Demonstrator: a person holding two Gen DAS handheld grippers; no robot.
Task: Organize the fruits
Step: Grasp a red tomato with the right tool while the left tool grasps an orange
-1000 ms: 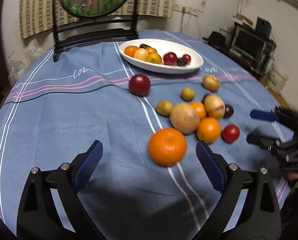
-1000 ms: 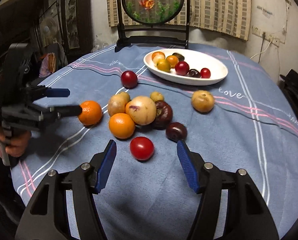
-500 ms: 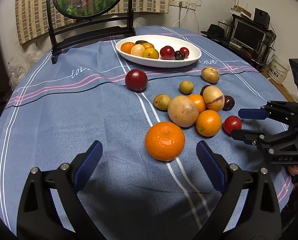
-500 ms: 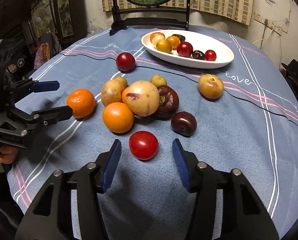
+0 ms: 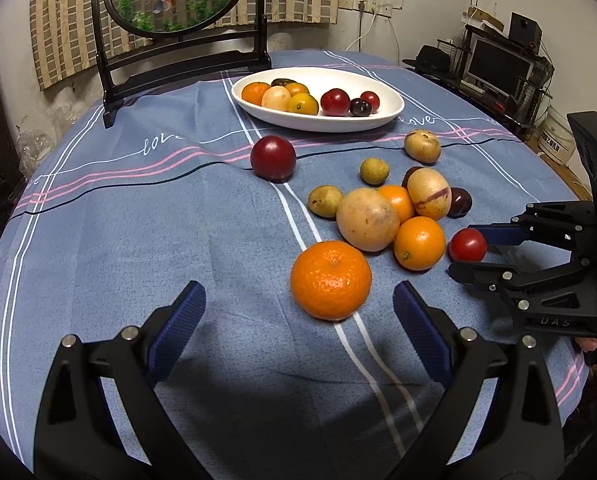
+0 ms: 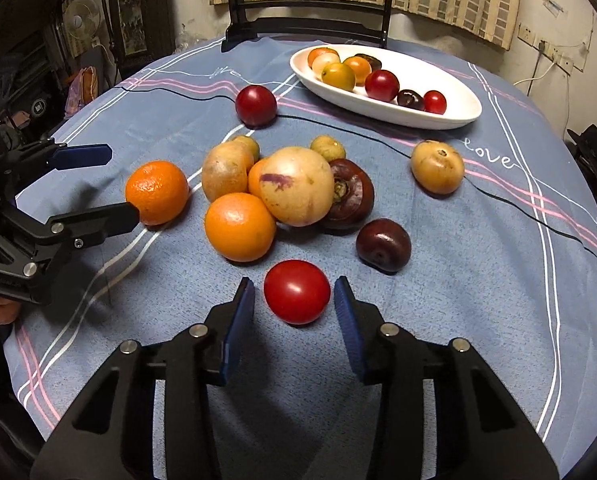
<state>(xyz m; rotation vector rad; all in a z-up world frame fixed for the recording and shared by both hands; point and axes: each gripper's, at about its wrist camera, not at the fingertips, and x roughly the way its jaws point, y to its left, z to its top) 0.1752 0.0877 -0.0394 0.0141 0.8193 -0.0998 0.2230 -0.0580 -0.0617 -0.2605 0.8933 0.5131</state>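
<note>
Nearest, the right gripper (image 6: pixel 294 306) has its jaws apart on either side of the small red tomato (image 6: pixel 297 291), not yet pressing it, so a squeeze looks like the next move. The left gripper (image 5: pixel 296 322) holds its jaws wide just short of the big orange (image 5: pixel 331 279), seemingly lined up for its own pick. Beyond them a loose pile of fruit (image 6: pixel 296 186) lies mid tabletop (image 5: pixel 138 232), and at the far side the white dish (image 6: pixel 454 114) already carries several fruits, probably the collecting place.
</note>
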